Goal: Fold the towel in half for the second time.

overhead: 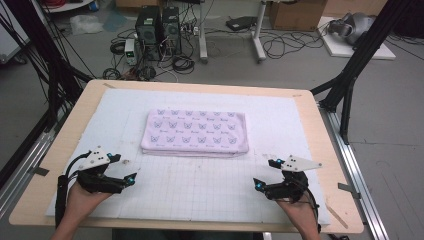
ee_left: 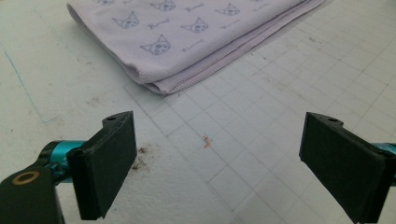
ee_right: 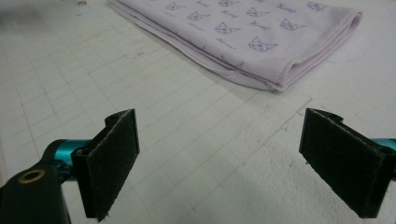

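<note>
Though folded flat mid-bench [overhead: 65,150], towel [overhead: 195,133] looks soft, light, floppy — prob. sags and unfolds if lifted by one layer. Left gripper [overhead: 124,169]: jaws wide, nothing held, short of towel's near-left corner [ee_left: 152,85]. Right gripper [overhead: 266,174]: same, wide and empty, near the near-right corner [ee_right: 282,81]. Best to pinch all layers at both near corners.

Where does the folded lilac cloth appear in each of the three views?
High view: folded lilac cloth lies at the table's middle, beyond both tongs.
Left gripper view: upper middle, one corner nearest.
Right gripper view: upper right, folded edge at right.
Shared landmark: the white gridded mat under it.
</note>
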Available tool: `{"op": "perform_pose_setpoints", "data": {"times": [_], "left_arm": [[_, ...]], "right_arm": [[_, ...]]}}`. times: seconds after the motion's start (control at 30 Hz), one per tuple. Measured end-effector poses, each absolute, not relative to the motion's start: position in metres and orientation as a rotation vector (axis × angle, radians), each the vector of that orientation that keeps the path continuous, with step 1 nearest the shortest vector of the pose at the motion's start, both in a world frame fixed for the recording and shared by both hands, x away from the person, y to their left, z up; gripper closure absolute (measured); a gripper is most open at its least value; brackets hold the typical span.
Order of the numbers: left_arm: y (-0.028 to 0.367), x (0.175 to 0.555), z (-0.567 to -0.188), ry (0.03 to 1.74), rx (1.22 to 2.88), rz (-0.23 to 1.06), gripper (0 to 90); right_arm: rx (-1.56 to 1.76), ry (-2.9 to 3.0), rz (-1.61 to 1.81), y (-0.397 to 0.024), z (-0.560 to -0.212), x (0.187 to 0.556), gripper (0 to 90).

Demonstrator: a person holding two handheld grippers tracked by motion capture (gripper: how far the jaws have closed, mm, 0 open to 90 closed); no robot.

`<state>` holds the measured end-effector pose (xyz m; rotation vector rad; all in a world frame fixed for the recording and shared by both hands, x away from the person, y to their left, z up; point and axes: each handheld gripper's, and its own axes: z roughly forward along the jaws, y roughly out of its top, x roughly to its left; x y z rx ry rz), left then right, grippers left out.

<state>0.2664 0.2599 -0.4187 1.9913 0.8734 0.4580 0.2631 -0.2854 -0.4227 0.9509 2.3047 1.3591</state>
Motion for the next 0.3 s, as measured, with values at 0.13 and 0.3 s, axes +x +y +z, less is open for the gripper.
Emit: {"op": "perform_pose_setpoints", "data": {"times": [0.13, 0.3], "left_arm": [[0.2596, 0.2664, -0.4196, 0.877, 1.991, 0.460, 11.6], [0.2587, 0.2677, -0.4205, 0.875, 1.992, 0.459, 11.6]], "right_arm": [[0.951, 2.311, 1.363, -0.2840, -0.4241, 0.2635, 11.3], [0.943, 2.322, 1.371, -0.2817, -0.4254, 0.2655, 11.3]]}}
